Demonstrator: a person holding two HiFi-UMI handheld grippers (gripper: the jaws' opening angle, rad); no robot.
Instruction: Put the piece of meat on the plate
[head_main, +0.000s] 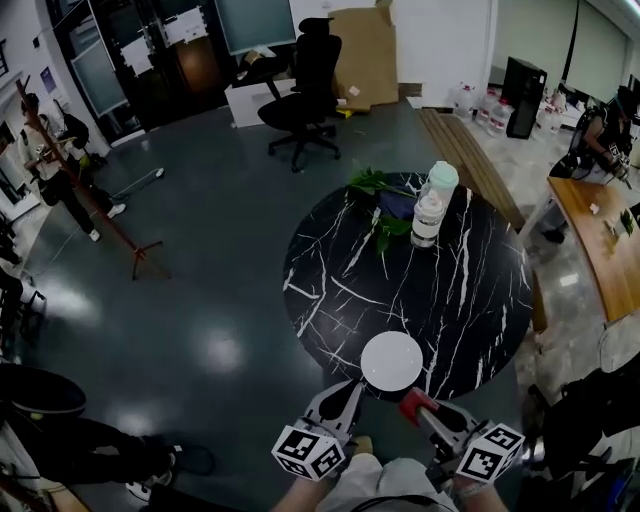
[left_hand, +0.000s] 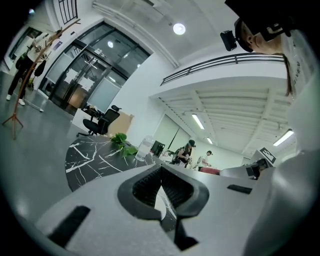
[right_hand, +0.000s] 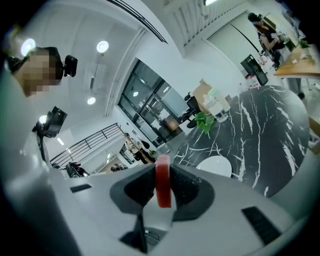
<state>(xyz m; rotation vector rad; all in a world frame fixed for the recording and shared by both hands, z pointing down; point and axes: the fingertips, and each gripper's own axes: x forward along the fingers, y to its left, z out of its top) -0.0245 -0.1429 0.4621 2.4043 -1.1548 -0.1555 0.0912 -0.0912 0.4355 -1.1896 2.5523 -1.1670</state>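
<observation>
Right gripper (right_hand: 162, 172) jaws clamped on meat (right_hand: 163, 189), near plate (head_main: 391, 362) at table (head_main: 340, 262) edge. Left gripper (left_hand: 161, 171) jaws together, empty.

The plate (head_main: 391, 361) lies on the table (head_main: 470, 300), by the table's edge nearest me. Beyond the plate, toward the table's far side, stands the bottle (head_main: 428, 218), with the leaves (head_main: 383, 205) just left of it. On my side of the plate, at the table's edge, my left gripper (head_main: 345, 388) is at its near left and my right gripper (head_main: 416, 402) at its near right, both close but apart from it. The piece of meat (head_main: 412, 403) sits between my right gripper's jaws. Far beyond the plate, past the table, stands the office chair (head_main: 308, 85). Well to the plate's right is a desk (head_main: 600, 245).
</observation>
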